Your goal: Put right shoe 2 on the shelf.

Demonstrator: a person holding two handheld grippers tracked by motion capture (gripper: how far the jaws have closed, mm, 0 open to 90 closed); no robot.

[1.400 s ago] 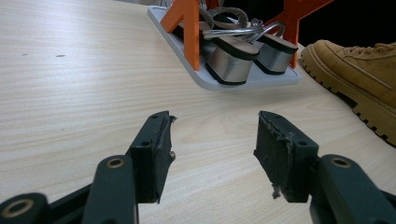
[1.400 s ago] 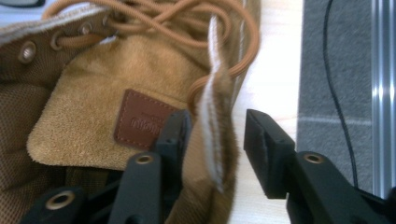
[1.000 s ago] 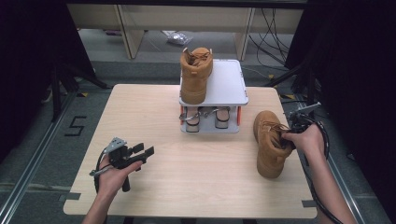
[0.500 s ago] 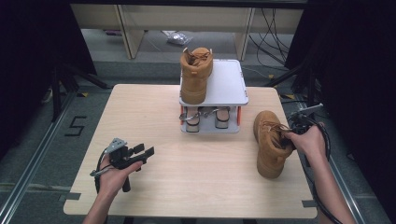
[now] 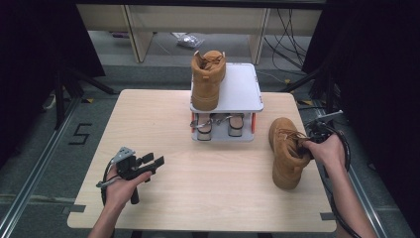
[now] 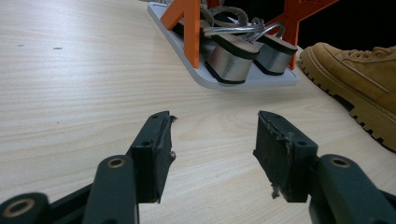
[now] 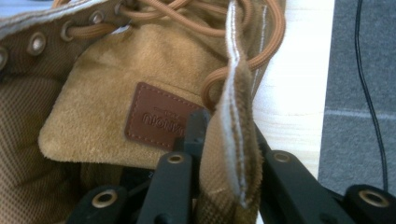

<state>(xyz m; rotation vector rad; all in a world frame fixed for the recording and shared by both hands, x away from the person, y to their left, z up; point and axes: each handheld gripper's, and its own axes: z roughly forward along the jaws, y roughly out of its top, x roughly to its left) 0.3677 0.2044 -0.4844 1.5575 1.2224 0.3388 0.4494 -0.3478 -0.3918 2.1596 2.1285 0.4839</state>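
Note:
A tan lace-up boot (image 5: 285,153) stands on the table at the right, toe toward the front edge. My right gripper (image 5: 306,144) grips its collar from the right. In the right gripper view one jaw sits inside the boot (image 7: 107,107) by the tongue and the other outside it. My right gripper (image 7: 229,140) has just been closing its jaws, and they now press on the collar wall. A matching boot (image 5: 208,79) stands on top of the small white rack (image 5: 242,94). My left gripper (image 5: 153,161) rests open and empty near the table's front left, its jaws (image 6: 212,149) pointing at the rack.
A pair of heeled sandals (image 5: 218,124) sits on the rack's lower shelf between orange posts (image 6: 187,28). The table's right edge (image 5: 317,198) runs close beside the gripped boot. Cables lie on the floor beyond it.

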